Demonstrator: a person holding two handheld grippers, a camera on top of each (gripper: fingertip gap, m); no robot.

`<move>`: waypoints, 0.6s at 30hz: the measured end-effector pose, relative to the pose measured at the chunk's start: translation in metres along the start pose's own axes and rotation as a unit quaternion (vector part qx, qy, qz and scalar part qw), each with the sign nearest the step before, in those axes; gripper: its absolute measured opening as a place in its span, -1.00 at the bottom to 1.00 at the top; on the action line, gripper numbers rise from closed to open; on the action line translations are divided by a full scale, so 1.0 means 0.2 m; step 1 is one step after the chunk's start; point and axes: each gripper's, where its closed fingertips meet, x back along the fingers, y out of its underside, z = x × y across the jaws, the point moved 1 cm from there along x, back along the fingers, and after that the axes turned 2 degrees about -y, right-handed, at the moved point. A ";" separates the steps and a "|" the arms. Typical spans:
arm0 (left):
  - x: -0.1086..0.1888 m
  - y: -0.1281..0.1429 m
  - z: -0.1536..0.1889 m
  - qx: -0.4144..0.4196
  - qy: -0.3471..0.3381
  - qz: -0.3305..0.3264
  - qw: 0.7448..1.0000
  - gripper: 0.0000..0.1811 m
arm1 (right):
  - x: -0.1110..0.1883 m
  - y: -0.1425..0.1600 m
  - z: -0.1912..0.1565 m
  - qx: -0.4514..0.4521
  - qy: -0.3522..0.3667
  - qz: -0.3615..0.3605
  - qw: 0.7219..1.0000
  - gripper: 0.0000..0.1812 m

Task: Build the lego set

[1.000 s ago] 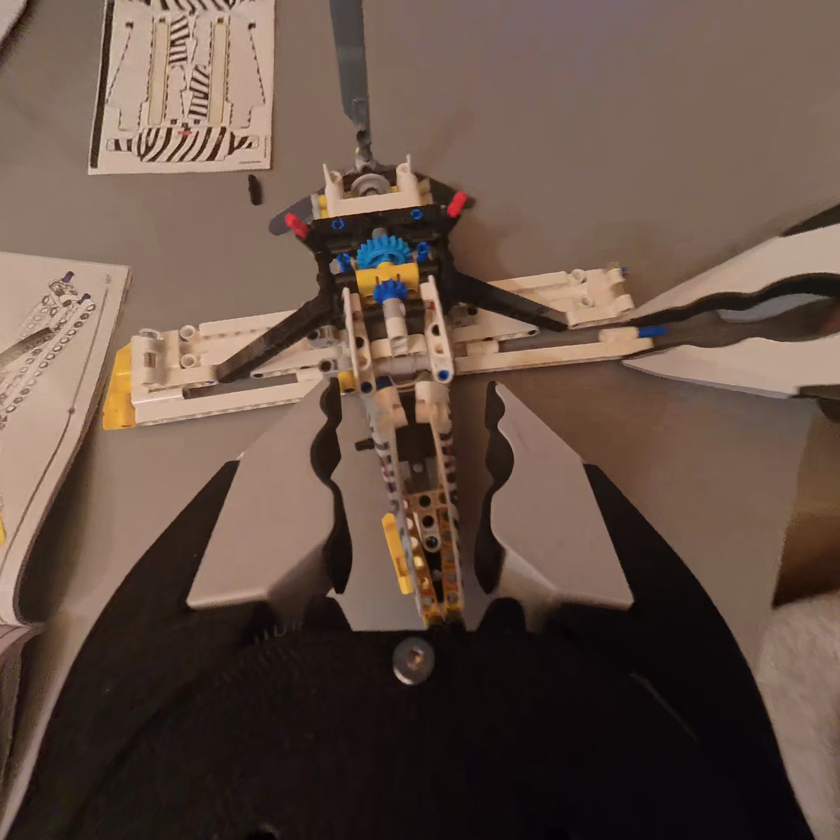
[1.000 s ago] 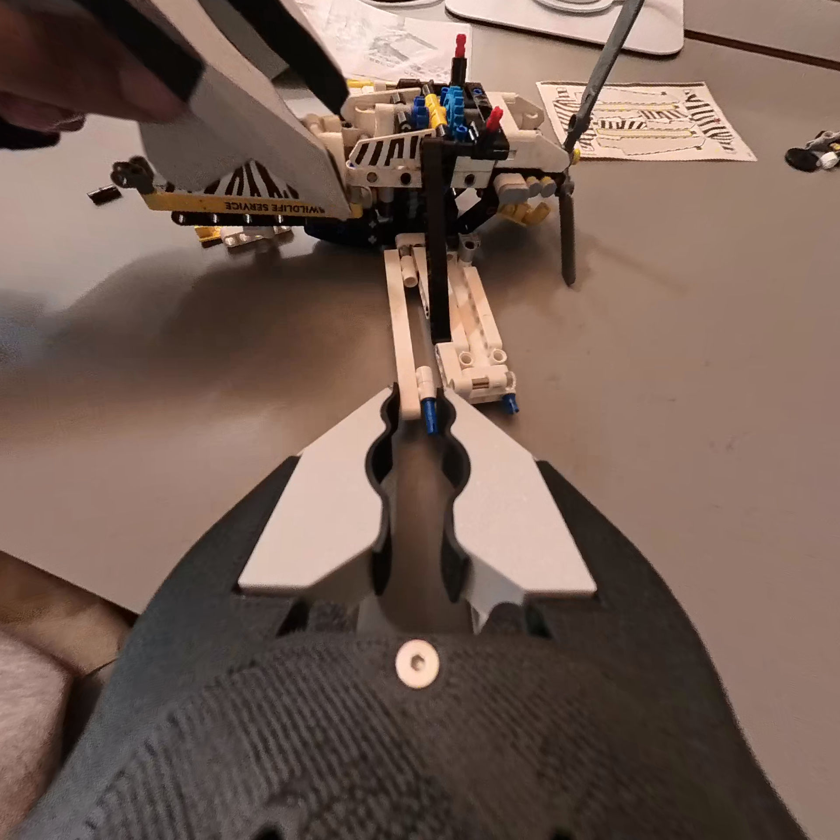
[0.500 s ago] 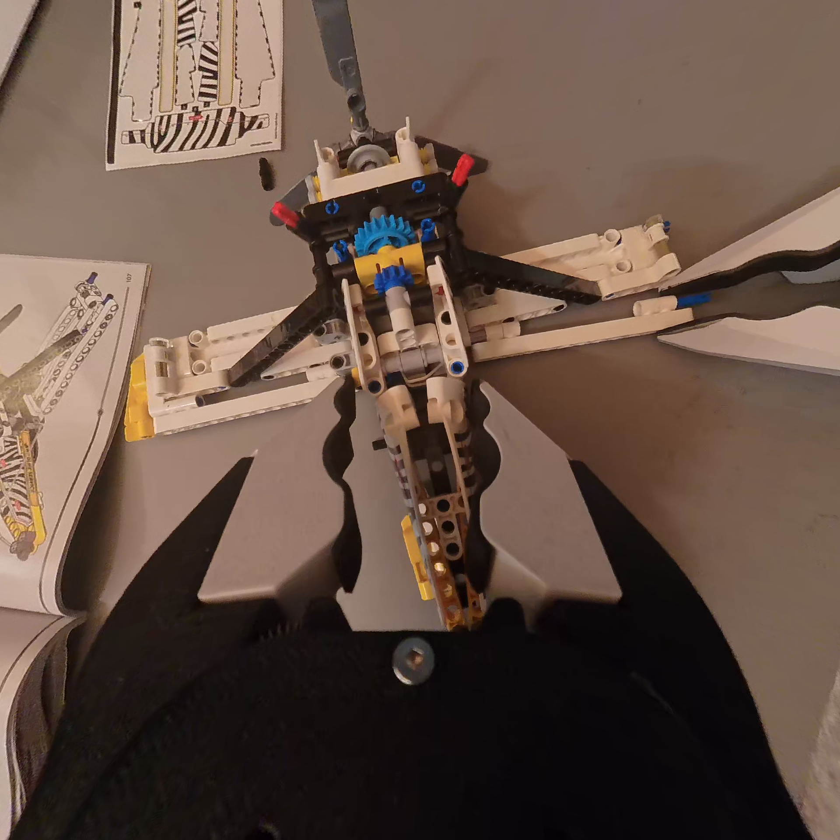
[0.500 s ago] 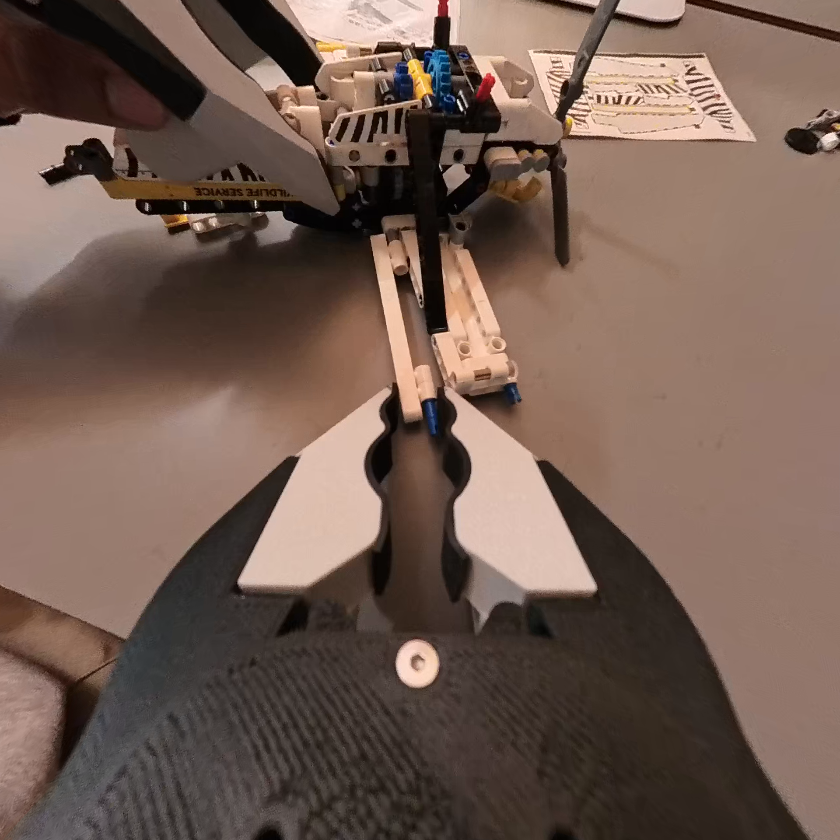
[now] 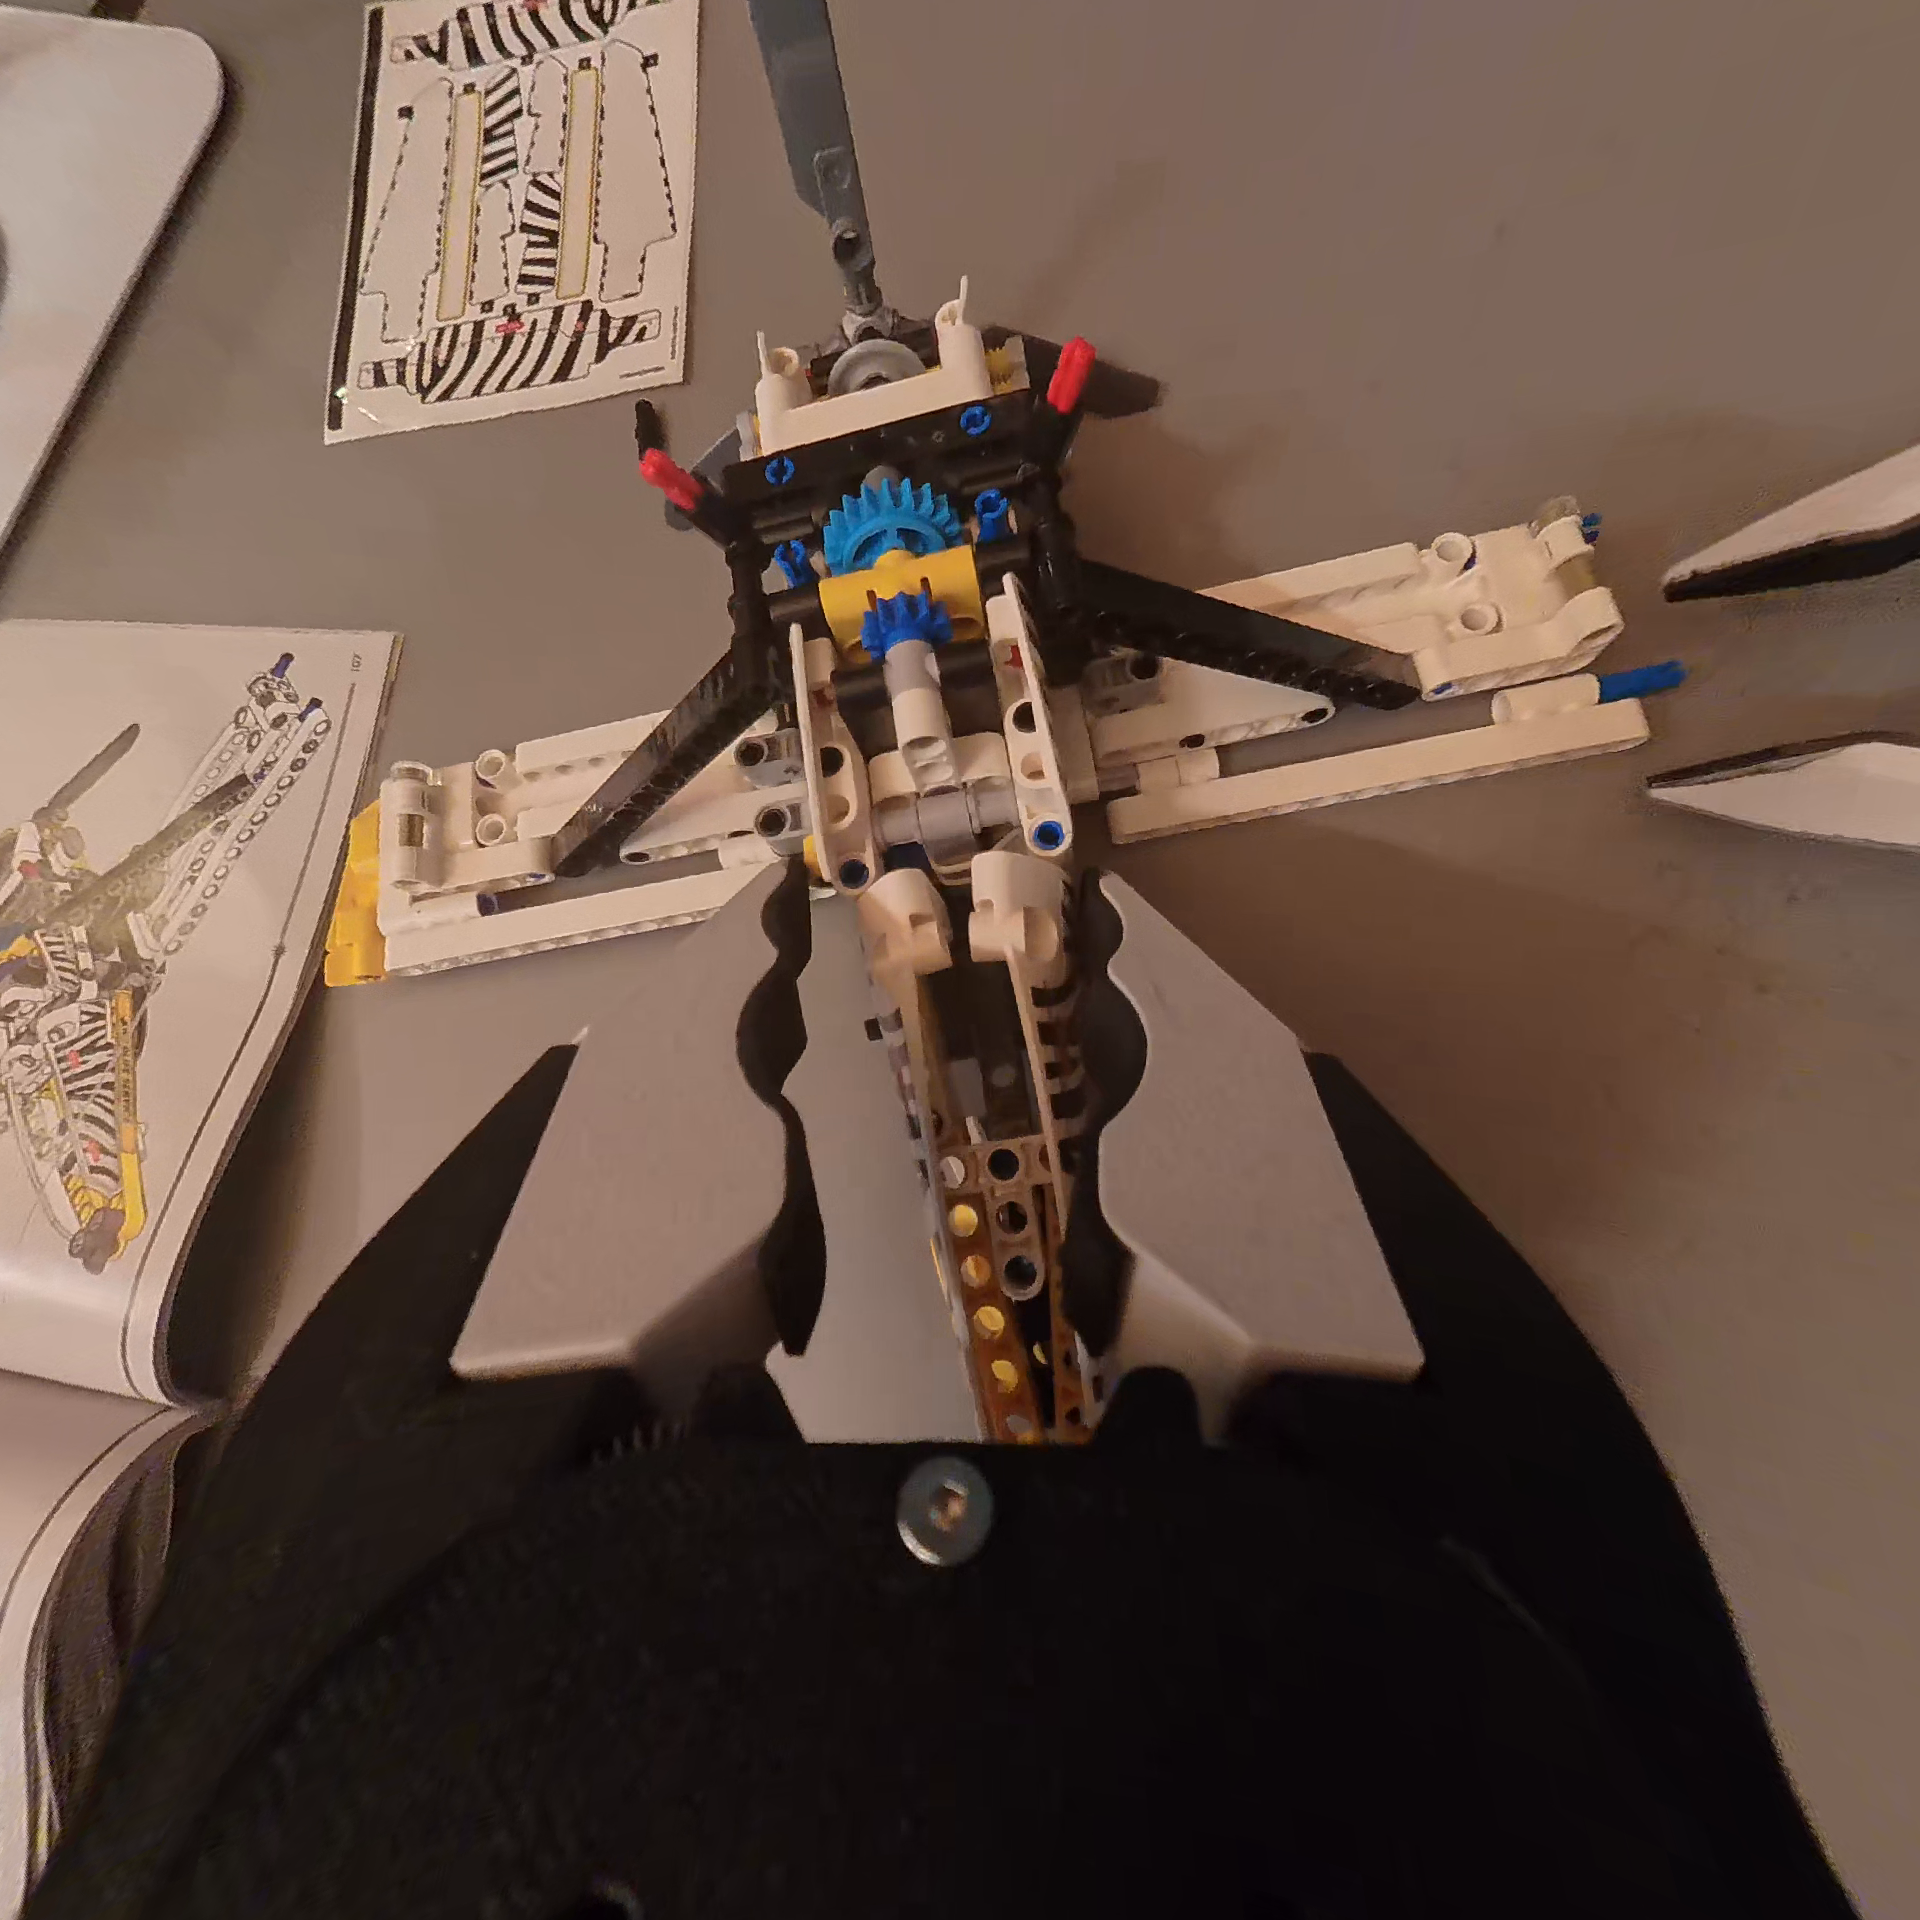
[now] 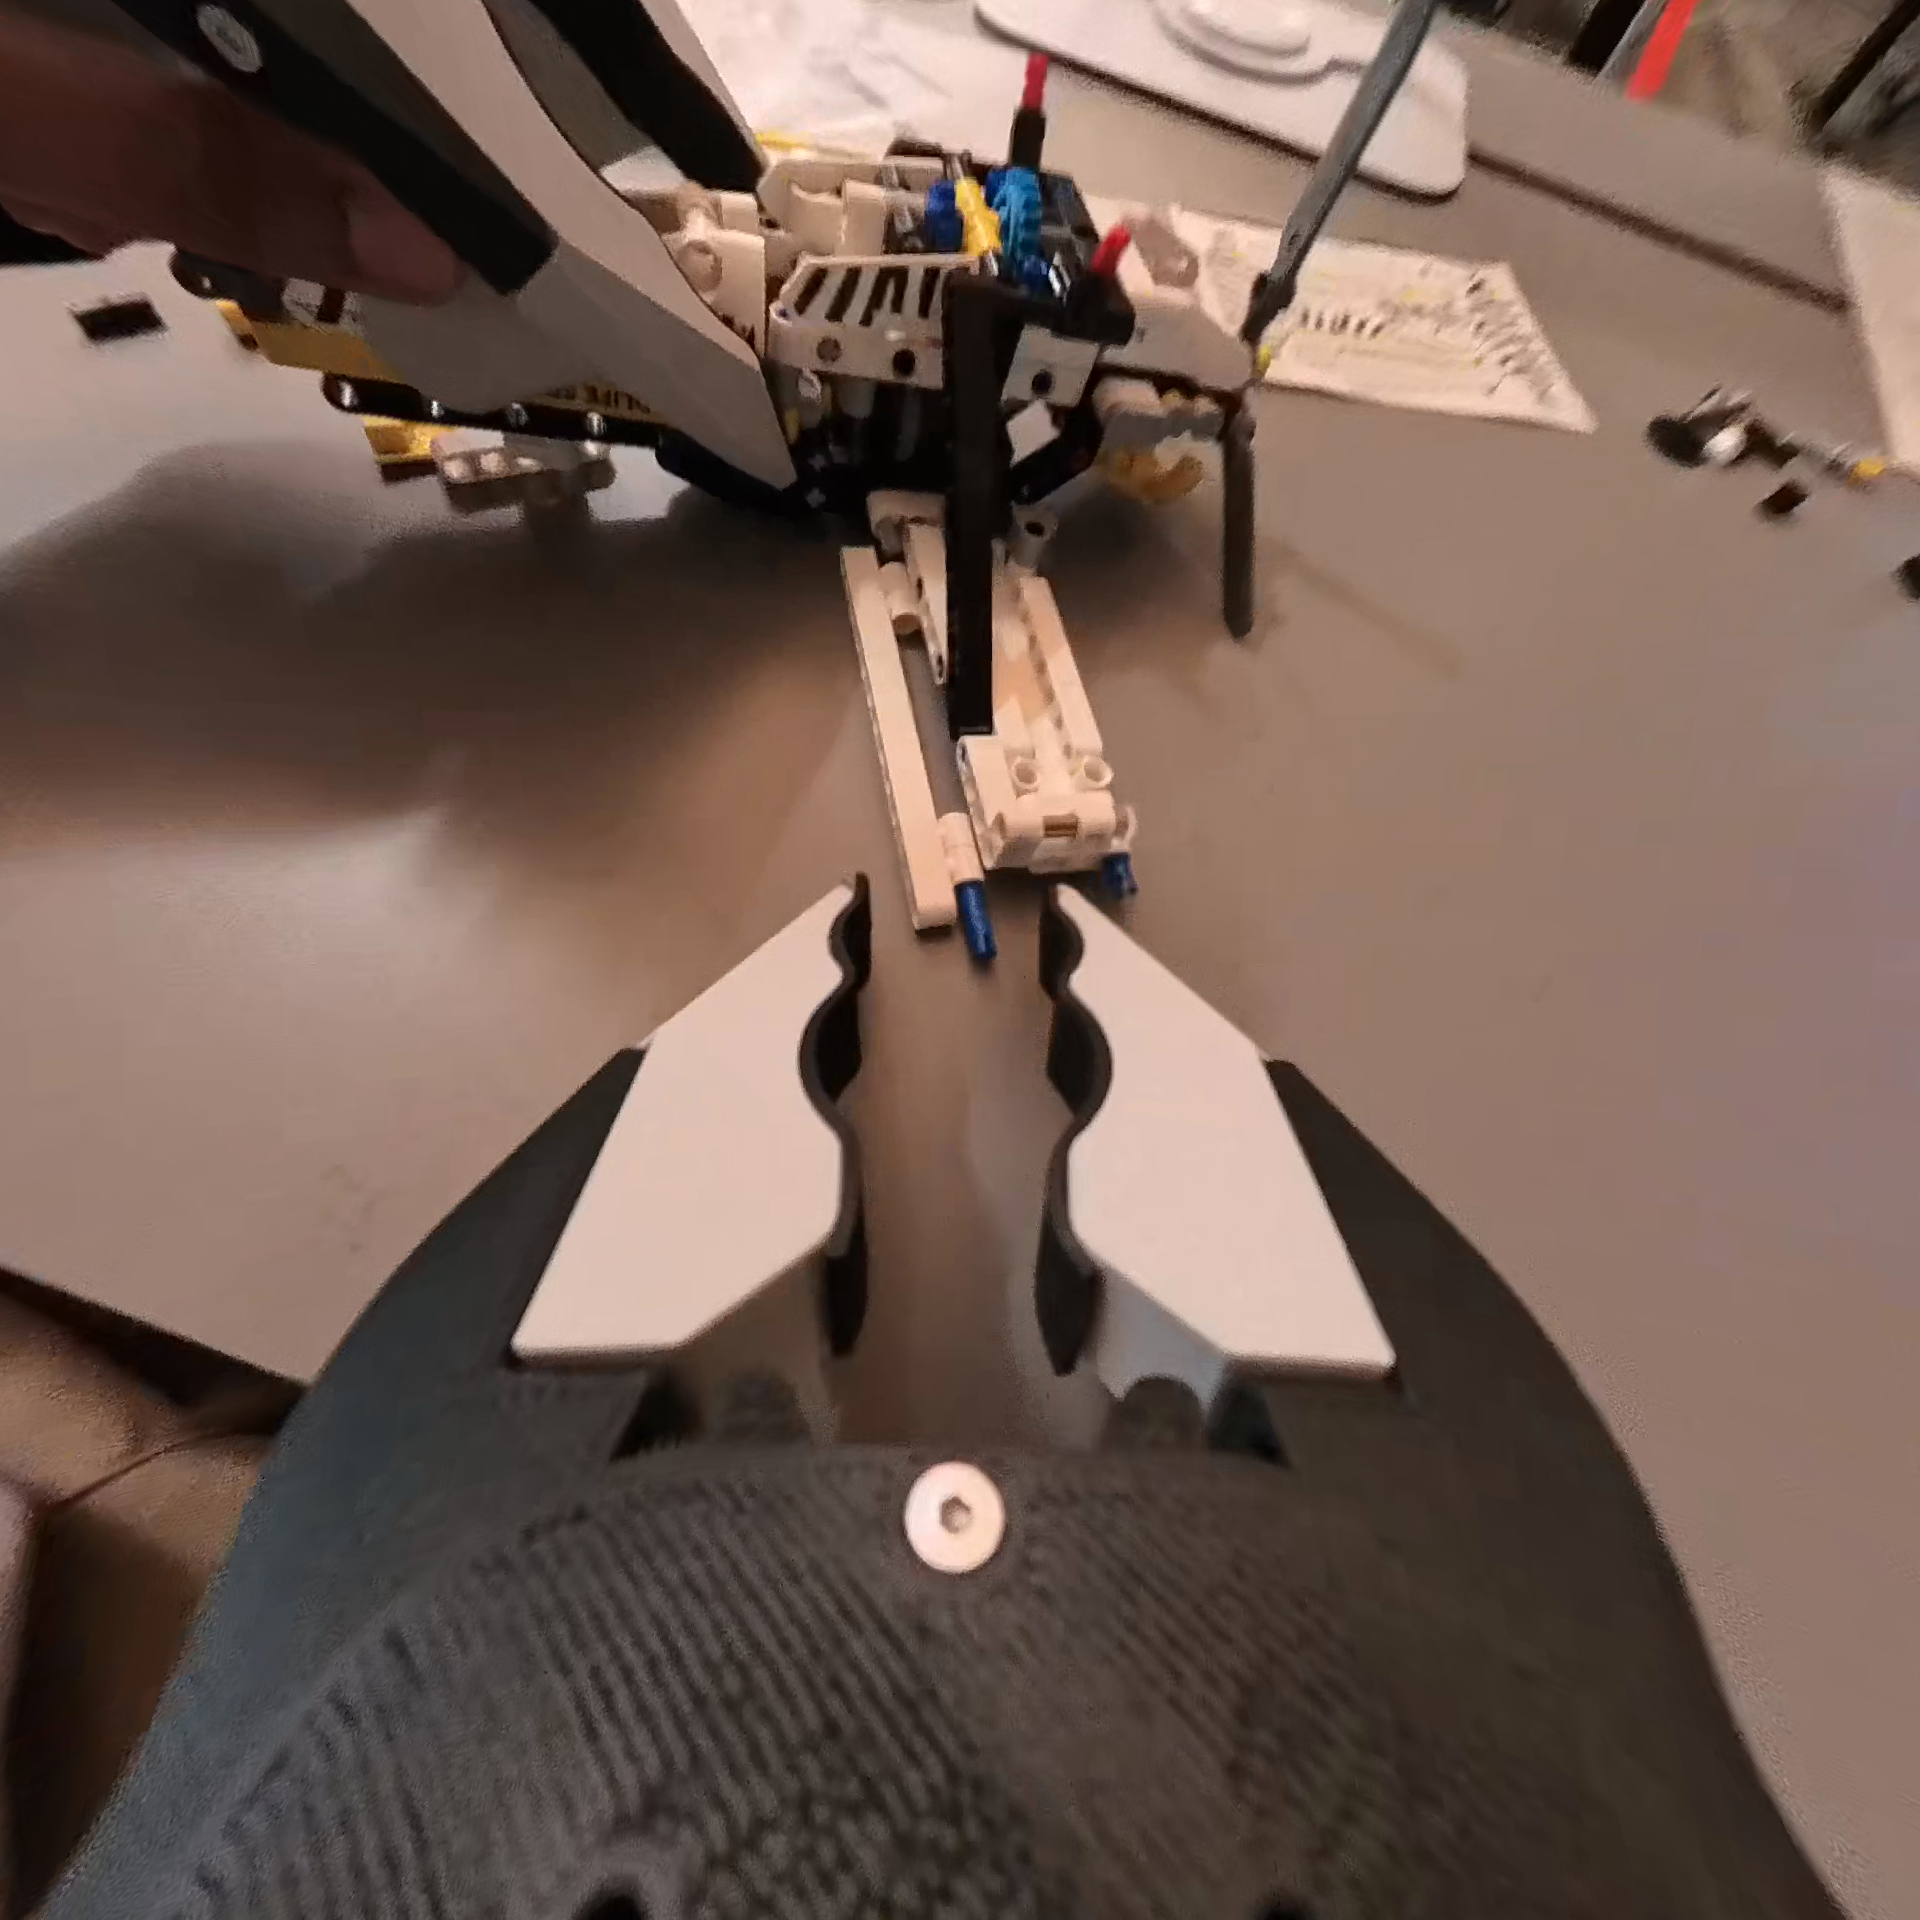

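Item: lego model (image 5: 914,665), a part-built aircraft with a zebra-striped tail boom, set flat on the grey tabletop (image 5: 1455,1143); all places are given from this model.

Nearest: the left hand-held gripper (image 5: 940,914) is seen straddling the tail boom, jaws closed in against its sides; a firm clamp is judged likely, though contact on the left side is not clearly shown.

At the model's right wingtip: the right hand-held gripper (image 6: 951,914) is held with jaws apart, nothing between them, just short of the blue pin (image 6: 975,920) that sticks out of the wing beam.

Risks, as judged:
- The pin could be pushed aslant, or the wing beam levered off, if the open jaws are closed off-centre.
- The boom could be twisted at its joint if the wing is pressed while the tail grip is slack.
- The grey propeller blade (image 5: 816,135), standing out beyond the nose, could be knocked by any swing.

Room: bare tabletop is left behind and outside the right wing. Beyond the left wing the instruction booklet (image 5: 156,935) is lying close; the sticker sheet (image 5: 520,208) lies farther off past the nose, with small loose parts (image 6: 1745,447) far on the right.
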 end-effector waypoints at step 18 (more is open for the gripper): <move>-0.01 0.00 0.00 0.002 -0.004 -0.003 1.000 -0.42 | 0.00 0.00 -0.03 -0.030 -0.067 0.005 0.997 -0.87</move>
